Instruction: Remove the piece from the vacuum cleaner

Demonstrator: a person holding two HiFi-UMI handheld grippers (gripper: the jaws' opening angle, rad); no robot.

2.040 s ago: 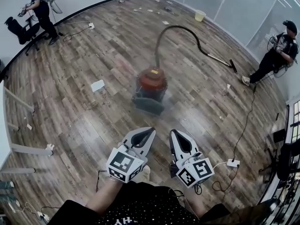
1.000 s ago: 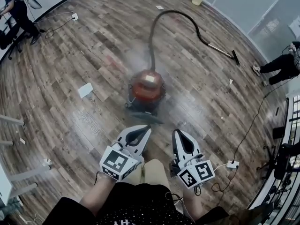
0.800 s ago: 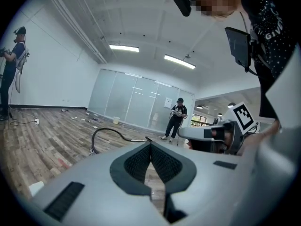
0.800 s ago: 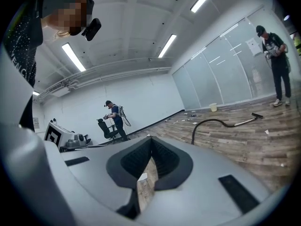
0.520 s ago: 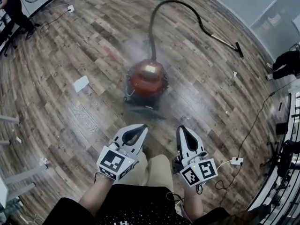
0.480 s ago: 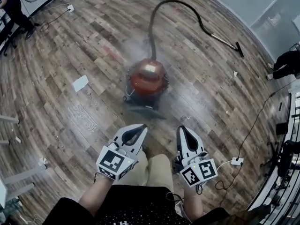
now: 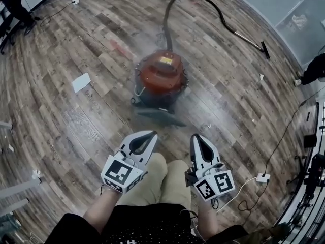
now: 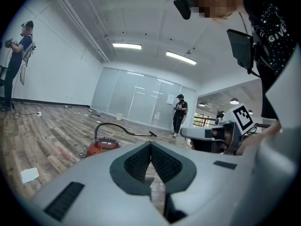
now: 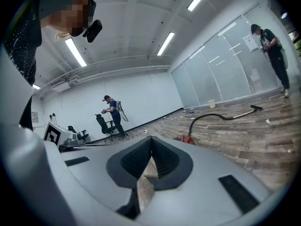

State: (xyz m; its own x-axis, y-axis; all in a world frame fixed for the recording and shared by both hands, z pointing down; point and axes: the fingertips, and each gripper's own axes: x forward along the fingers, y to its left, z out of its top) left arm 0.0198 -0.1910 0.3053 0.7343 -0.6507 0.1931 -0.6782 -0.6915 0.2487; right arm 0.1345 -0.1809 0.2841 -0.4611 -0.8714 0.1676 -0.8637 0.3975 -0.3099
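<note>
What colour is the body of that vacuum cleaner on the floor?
Red-orange, clearest in the head view: vacuum cleaner.

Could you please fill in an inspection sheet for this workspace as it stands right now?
Surface: wooden plank floor.
Job's things: red vacuum cleaner stands on the floor ahead, untouched; its black hose arcs away to a floor nozzle.
Clutter: sheet of paper left of the vacuum cleaner; small scraps scattered about.
Grippers: left gripper and right gripper both shut and empty, above the person's knees, short of the vacuum cleaner.
Cables: white socket block with its cord at right; black cable across the floor.
Surroundings: glass partition with a person beside it; another person by an office chair.
</note>
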